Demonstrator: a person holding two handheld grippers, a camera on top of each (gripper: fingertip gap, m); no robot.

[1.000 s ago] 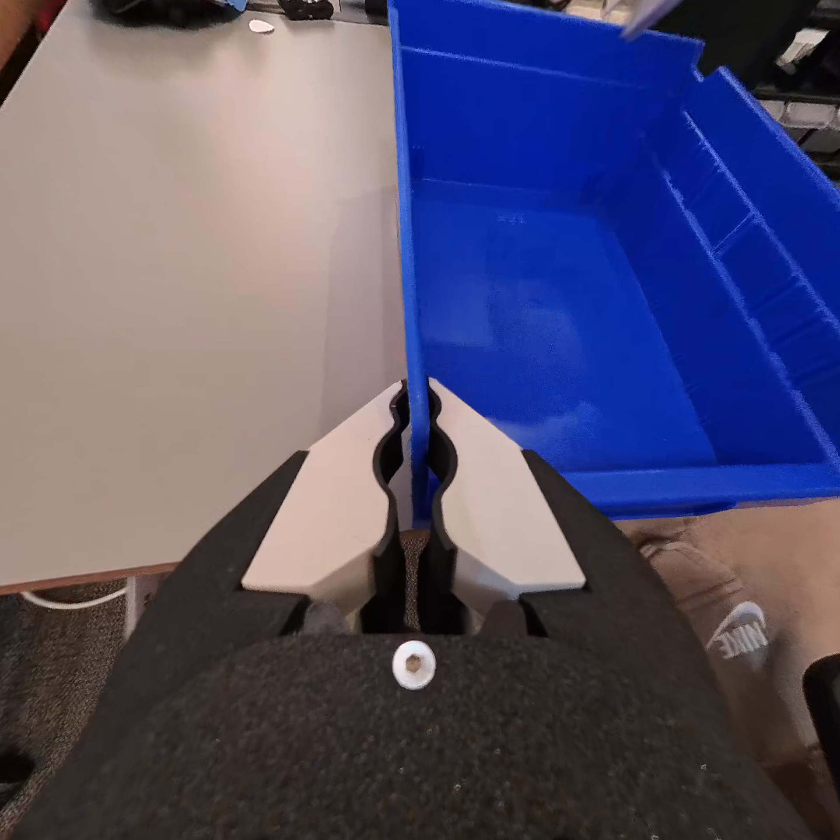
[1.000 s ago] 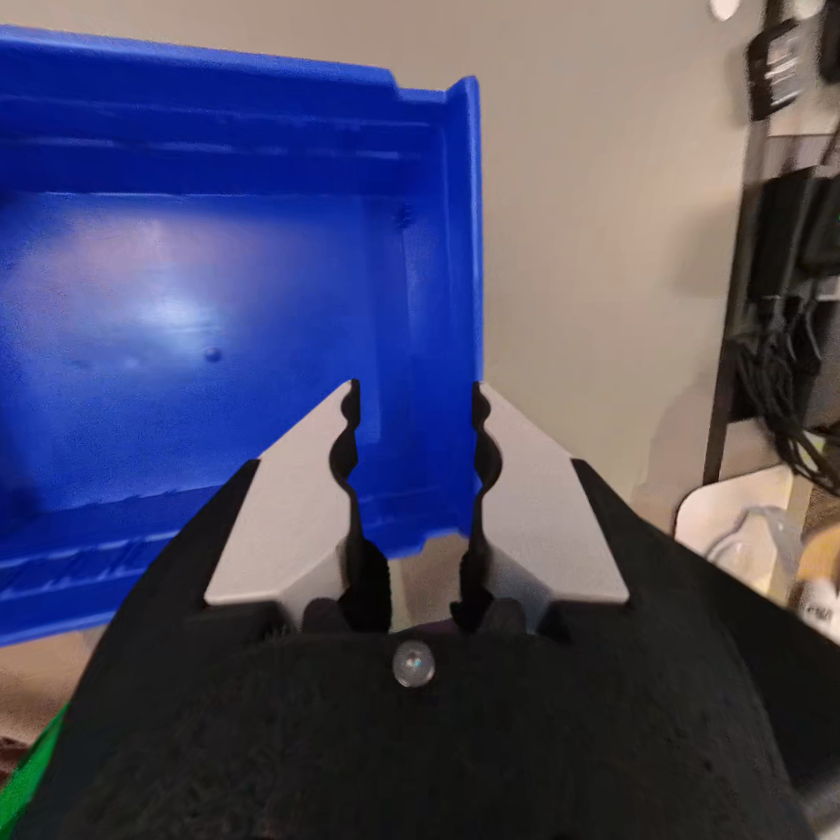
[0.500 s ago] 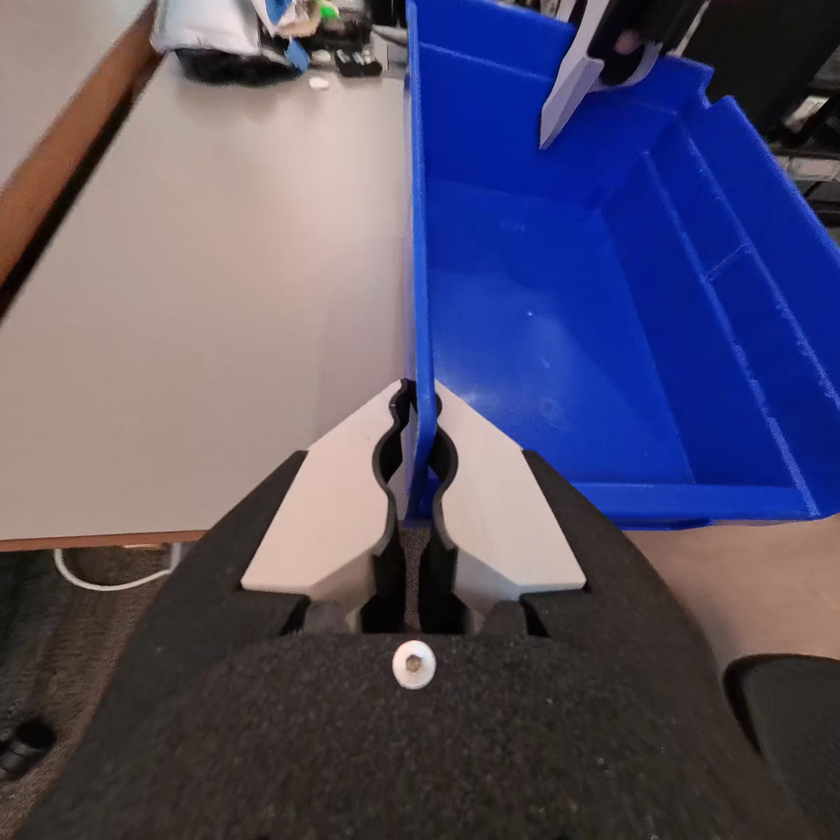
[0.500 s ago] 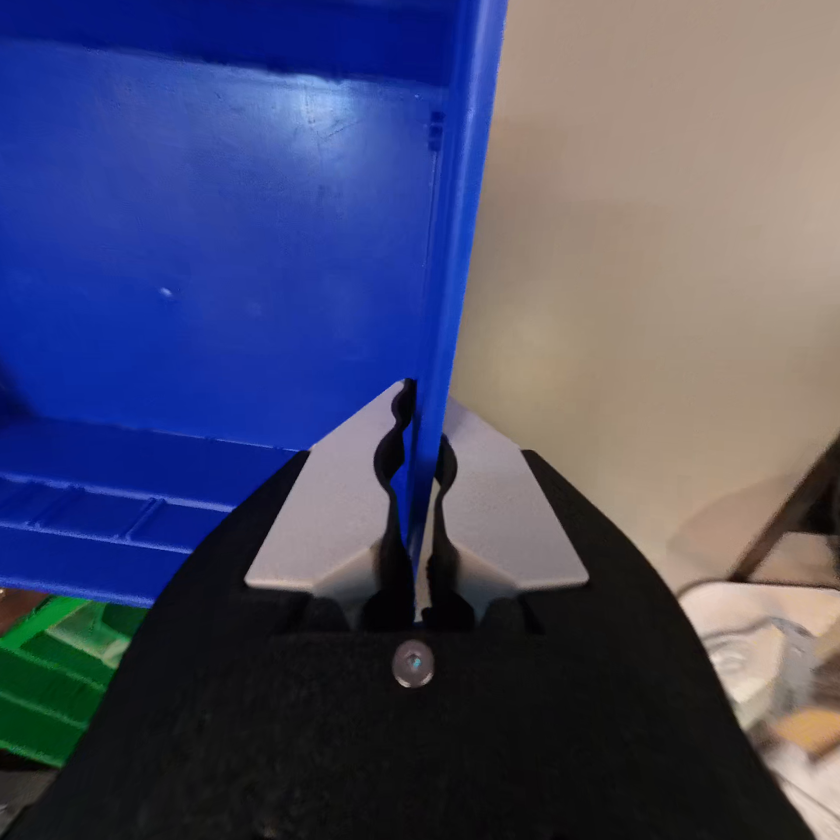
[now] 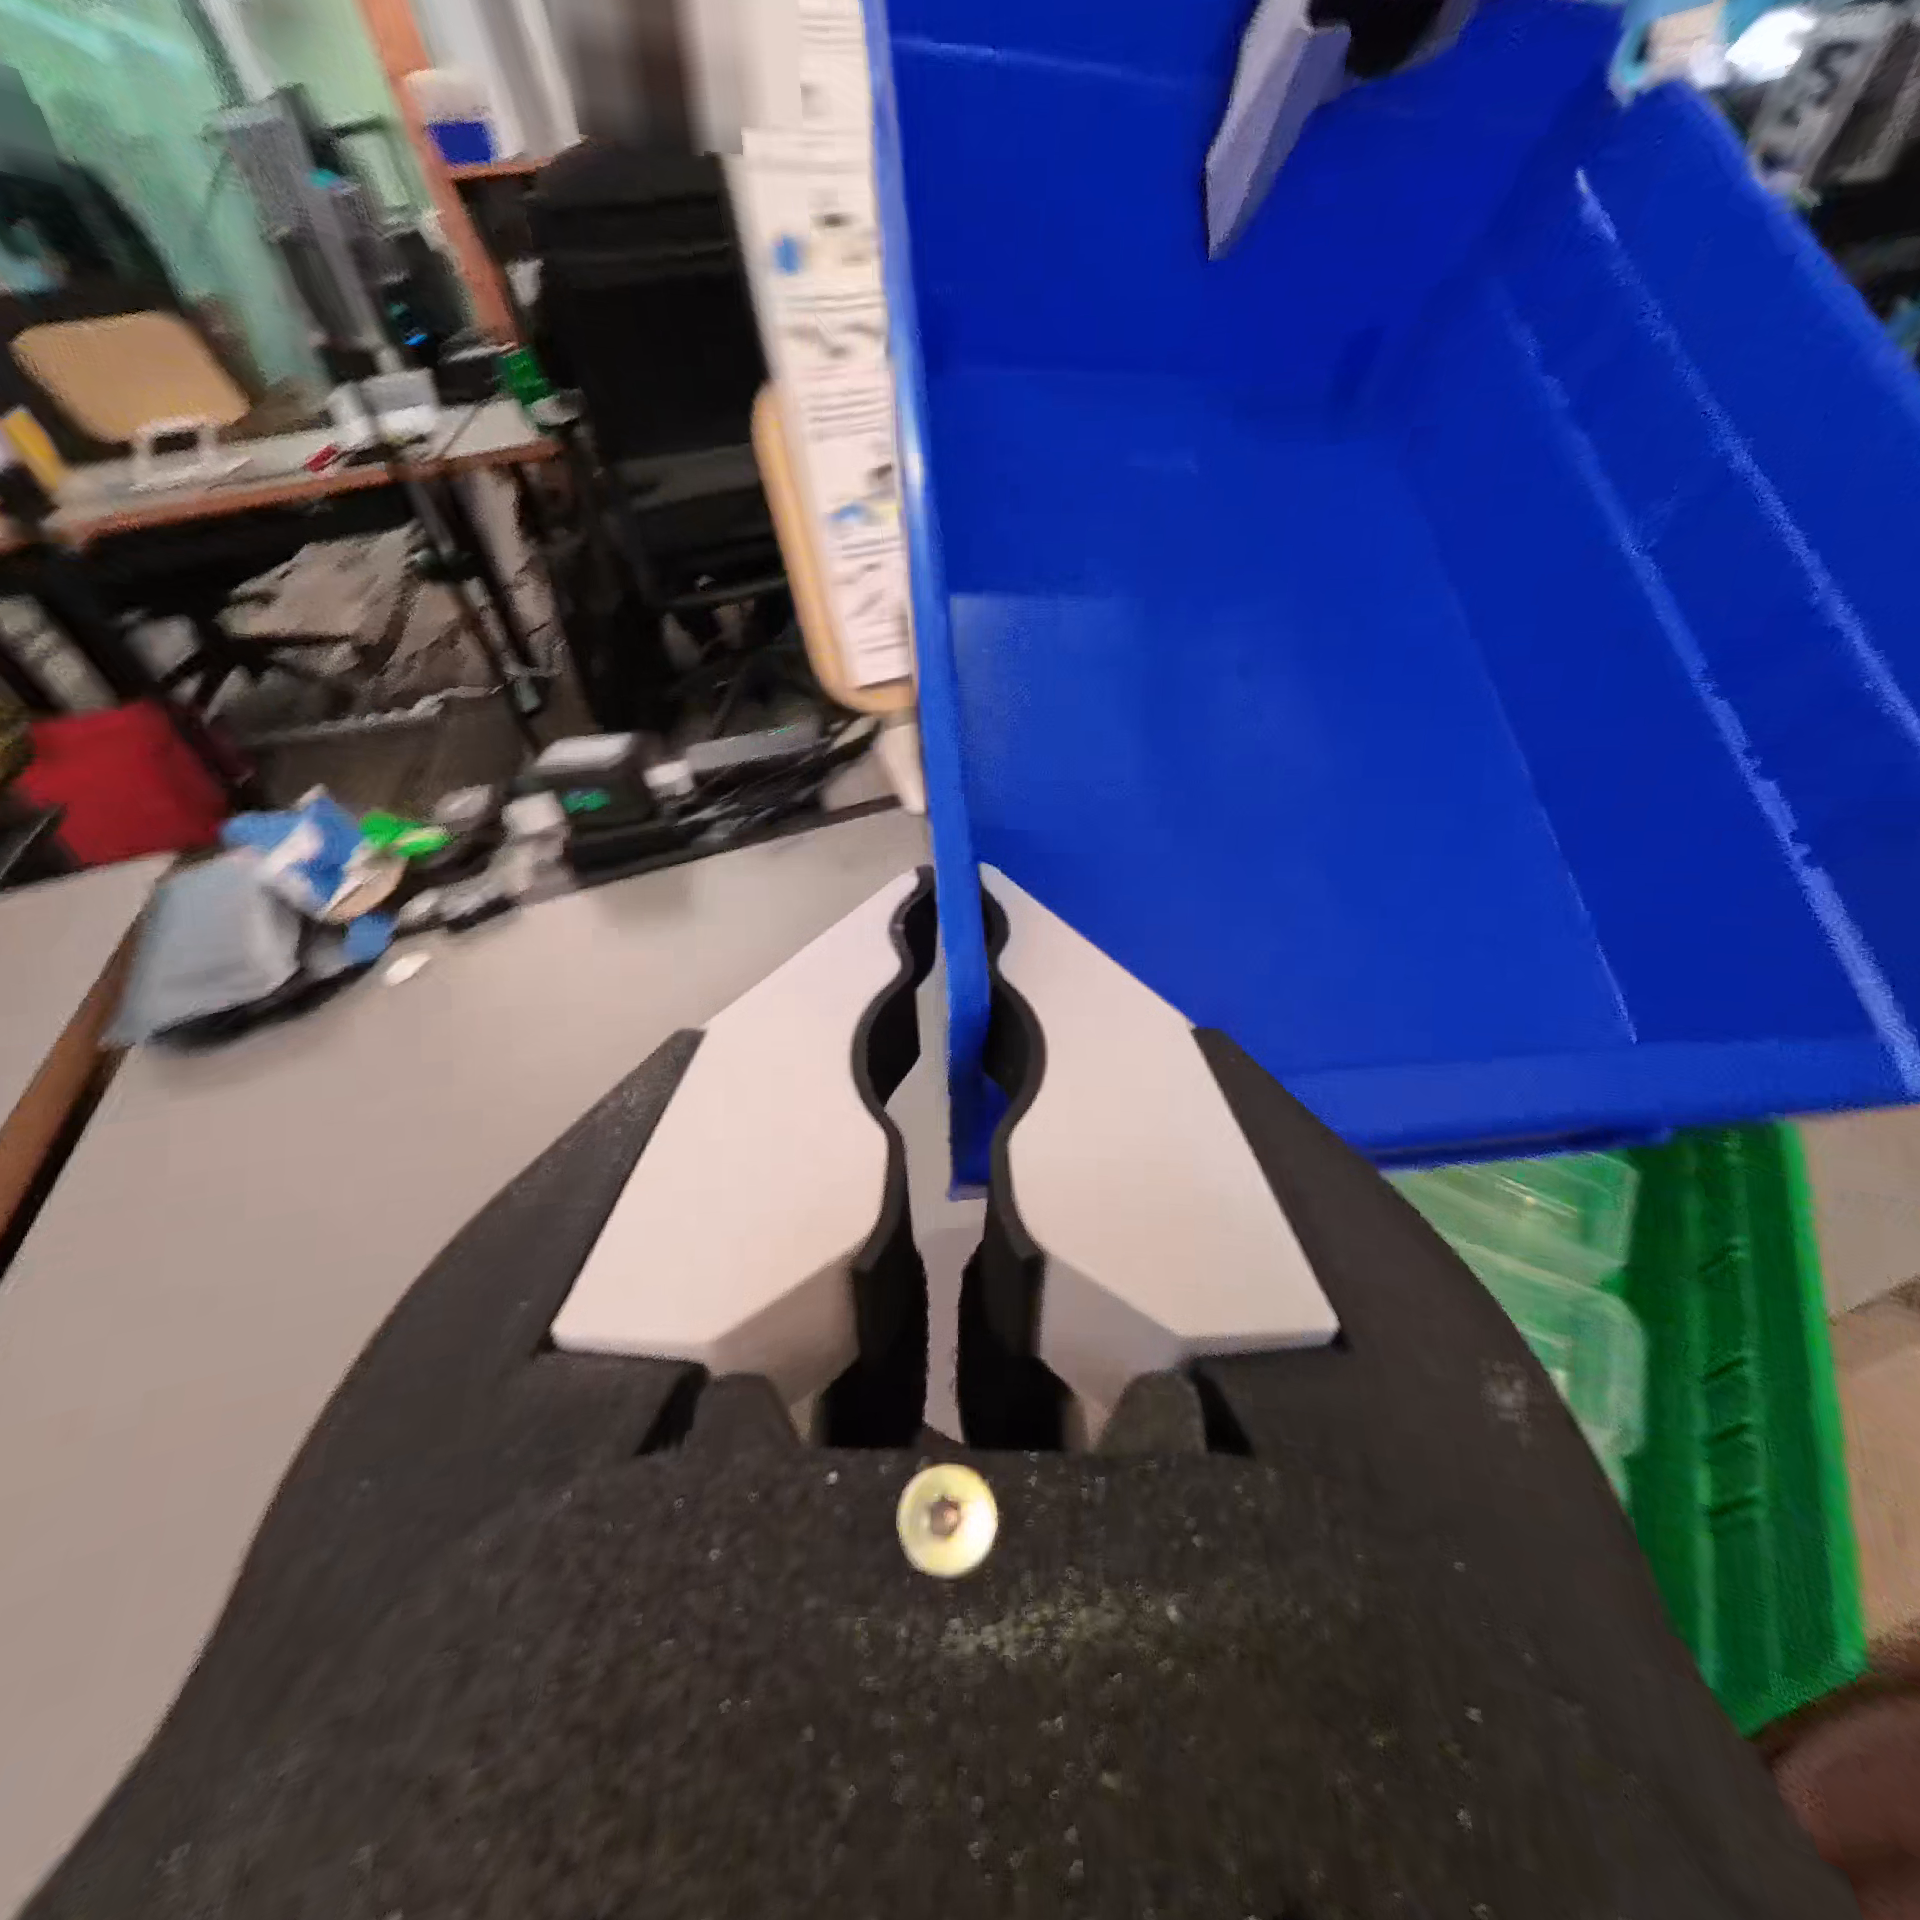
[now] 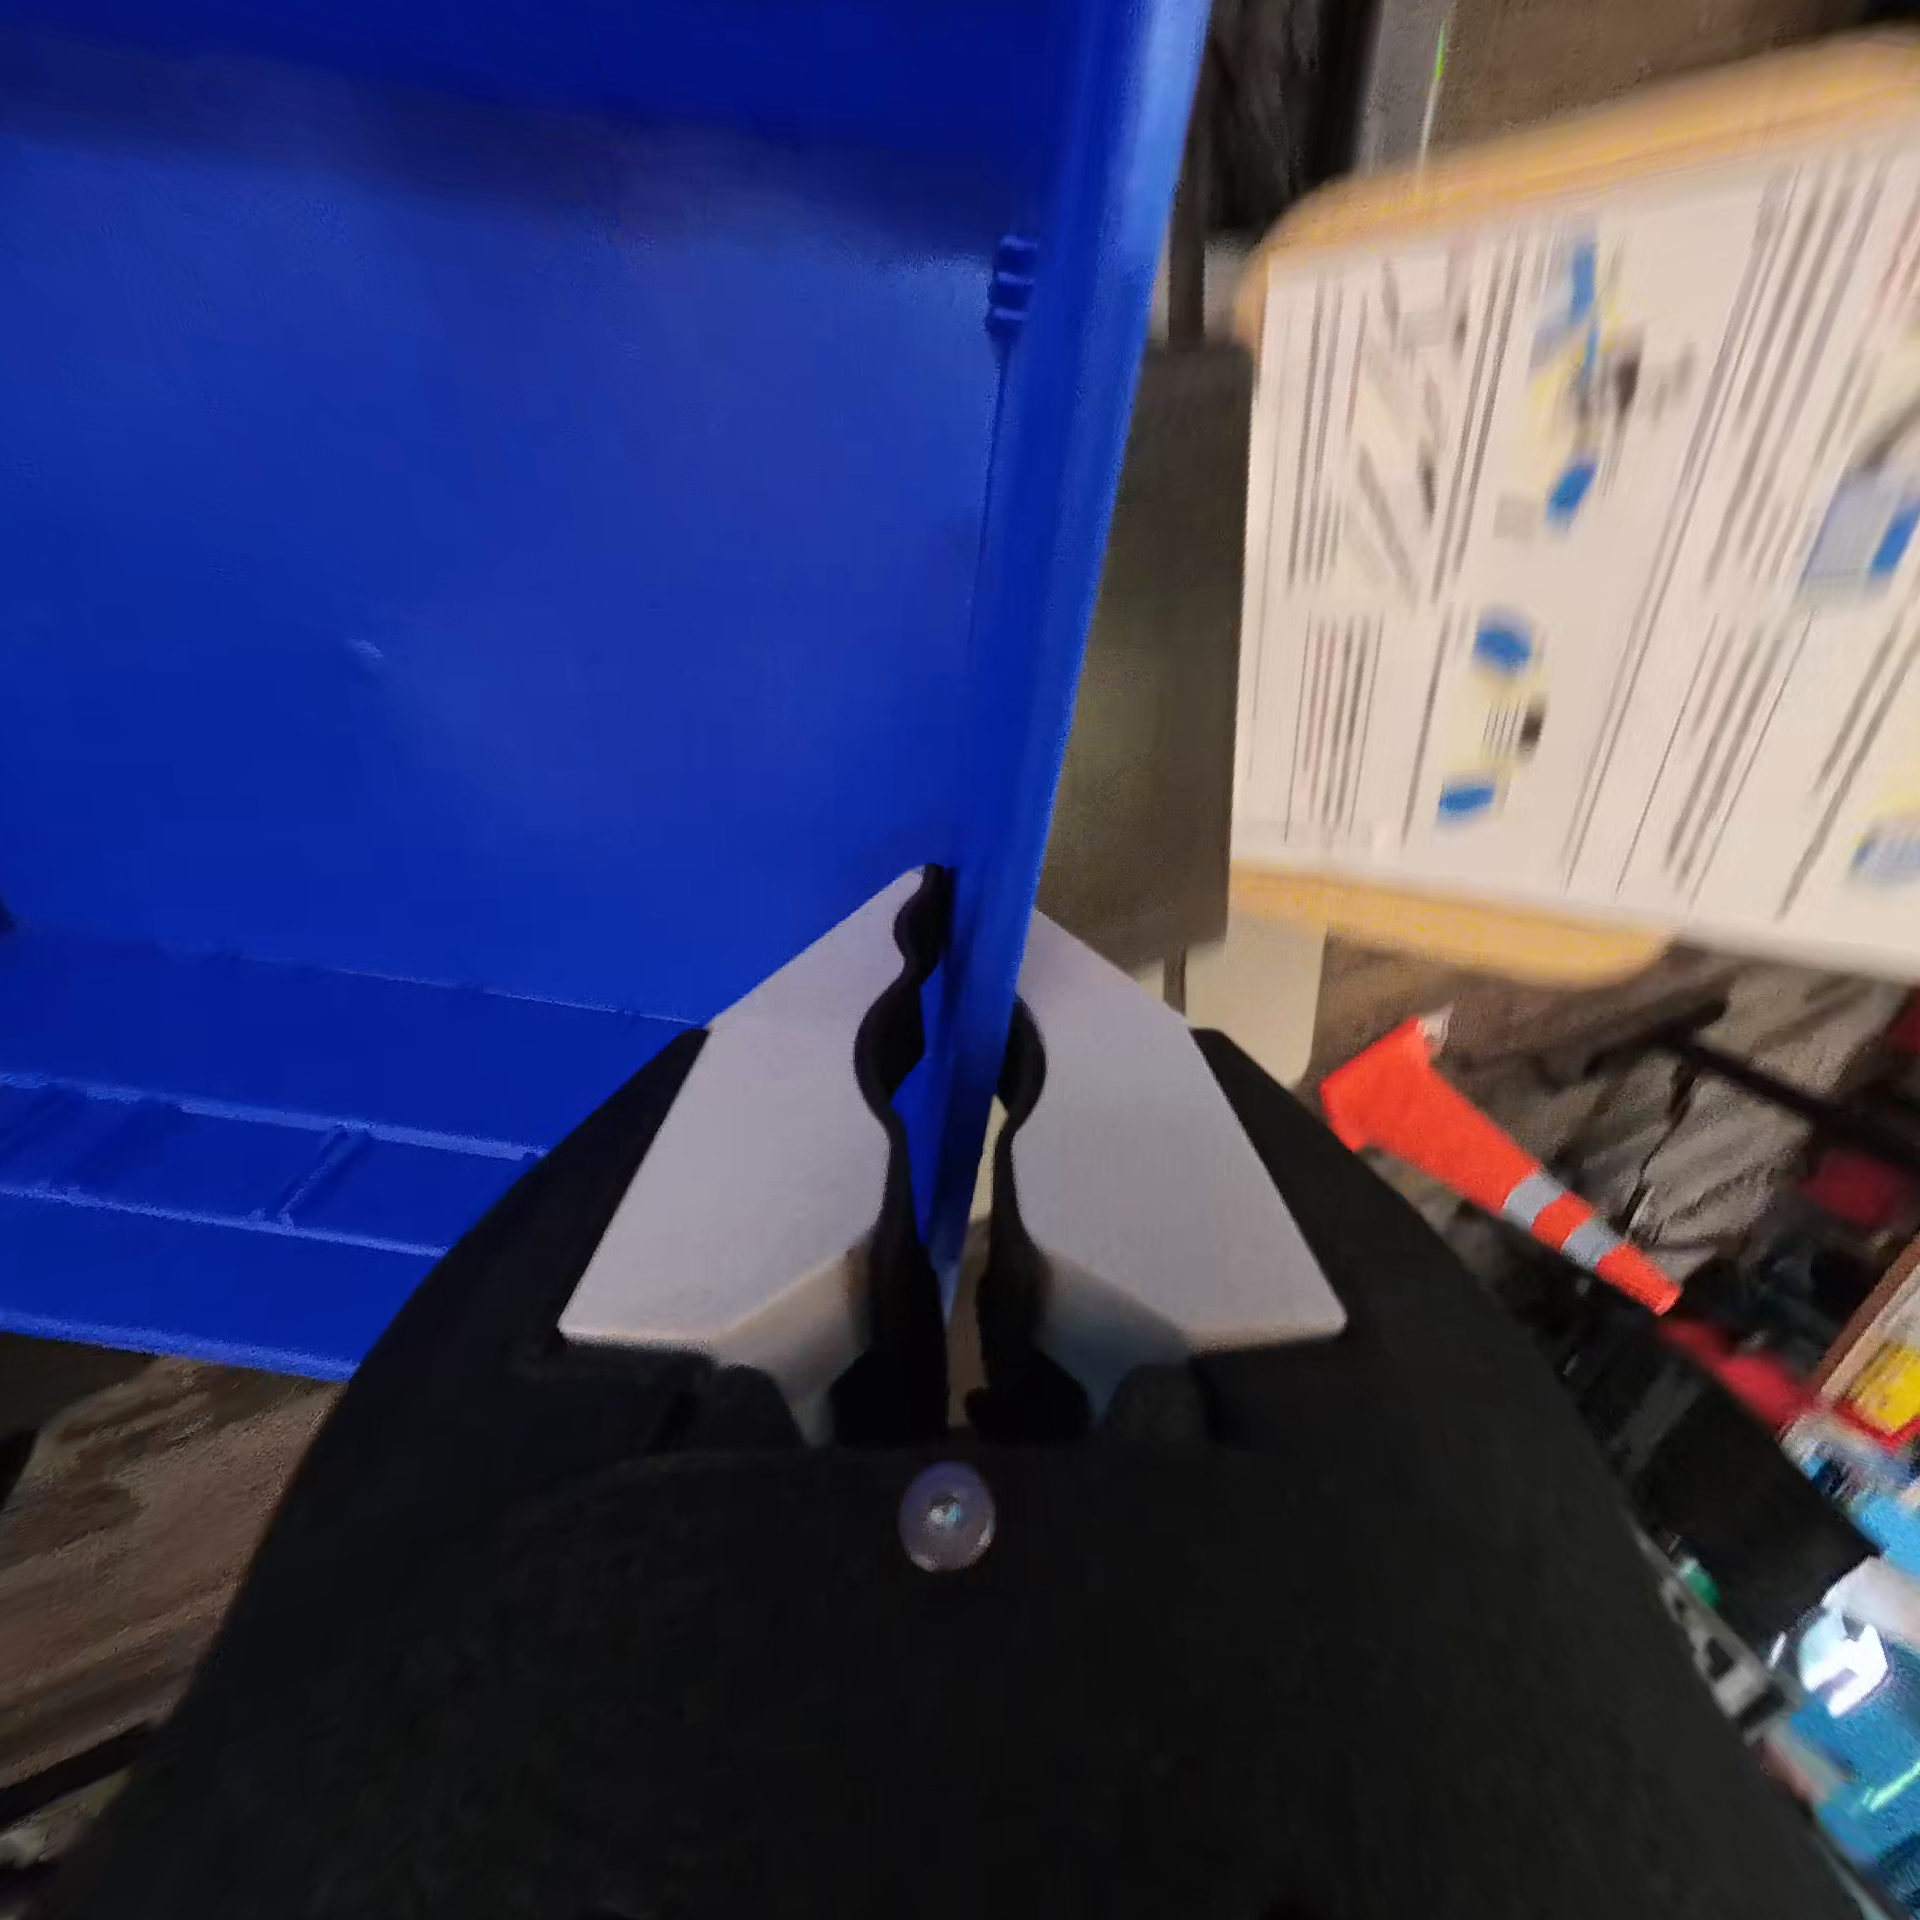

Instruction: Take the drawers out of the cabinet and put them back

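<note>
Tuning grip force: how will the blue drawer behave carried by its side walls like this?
The blue drawer is empty, so probably light. Left gripper and right gripper each pinch a thin wall, which may flex. The smooth, glossy plastic might slip if it tilts.

You are holding a blue drawer of smooth, slightly glossy plastic. Your left gripper is showing matt pale fingers, black rubbery pads and a rough, grainy black body. The table is looking matt and smooth.
</note>
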